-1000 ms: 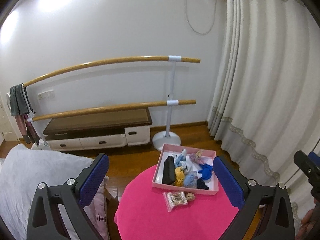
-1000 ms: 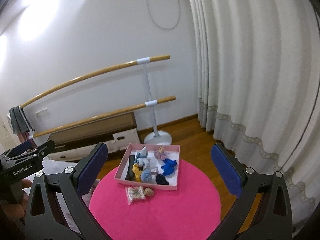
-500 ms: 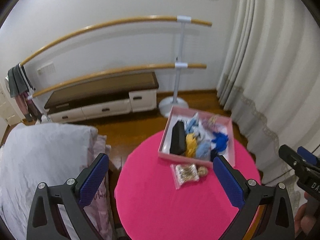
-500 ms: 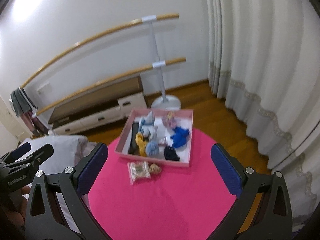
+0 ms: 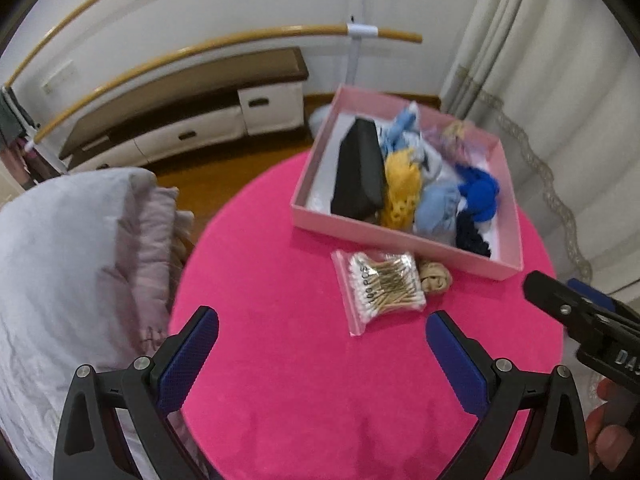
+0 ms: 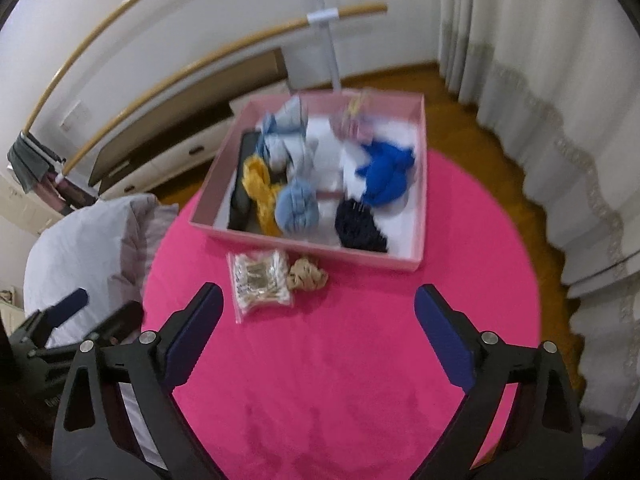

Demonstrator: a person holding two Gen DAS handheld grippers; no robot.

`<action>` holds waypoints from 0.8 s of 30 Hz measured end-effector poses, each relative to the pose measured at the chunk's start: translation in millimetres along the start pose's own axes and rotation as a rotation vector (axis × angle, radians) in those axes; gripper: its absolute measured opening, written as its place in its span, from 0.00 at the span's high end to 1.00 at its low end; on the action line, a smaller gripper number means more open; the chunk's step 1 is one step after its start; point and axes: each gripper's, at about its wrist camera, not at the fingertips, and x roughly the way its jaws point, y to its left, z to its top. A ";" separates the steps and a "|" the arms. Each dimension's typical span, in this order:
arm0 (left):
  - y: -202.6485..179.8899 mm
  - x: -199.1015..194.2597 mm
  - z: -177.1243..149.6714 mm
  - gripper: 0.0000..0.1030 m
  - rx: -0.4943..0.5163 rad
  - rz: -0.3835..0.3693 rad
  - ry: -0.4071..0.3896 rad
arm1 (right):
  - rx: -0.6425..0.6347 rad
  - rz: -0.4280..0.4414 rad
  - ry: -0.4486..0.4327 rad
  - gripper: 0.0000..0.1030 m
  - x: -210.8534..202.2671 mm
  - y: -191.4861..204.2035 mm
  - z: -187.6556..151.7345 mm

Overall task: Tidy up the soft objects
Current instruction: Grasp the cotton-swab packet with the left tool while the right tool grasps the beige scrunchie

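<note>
A round pink counter [image 5: 304, 380] carries a shallow pink box [image 5: 400, 236] near its far edge. Inside the box lie soft things: a black pouch [image 5: 358, 176] along the left wall, a yellow scrunchie [image 5: 402, 188] just beside it, a light blue scrunchie [image 5: 440, 208], a royal blue scrunchie [image 5: 480, 192] toward the right wall, and a dark navy scrunchie [image 5: 472, 236] at the near right corner. More pale blue and pinkish pieces sit toward the far wall, too blurred to name.

On the counter, just outside the box's near wall, lies a clear zip bag of cotton swabs [image 5: 384, 284], and a beige scrunchie [image 5: 434, 276] touches its right side.

The left gripper [image 5: 322, 354] hangs above the near part of the counter, its 2 blue-padded fingers [image 5: 188, 360] spread wide and holding nothing. The right gripper [image 6: 318, 332] hangs likewise over the near half, fingers [image 6: 444, 336] wide apart and empty; the bag [image 6: 260, 280] and beige scrunchie [image 6: 308, 274] lie beyond its tips, well short of contact. In the right wrist view the box [image 6: 304, 246] is blurred.

Left of the counter sits a white and pale pink pillow [image 5: 72, 260]. Behind stand a low cabinet [image 5: 192, 120], a ballet barre [image 5: 240, 40] and cream curtains [image 5: 560, 100].
</note>
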 end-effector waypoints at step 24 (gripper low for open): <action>-17.0 221.9 56.8 0.13 0.000 -0.113 0.138 | 0.117 0.087 0.190 0.40 121.0 -18.0 6.7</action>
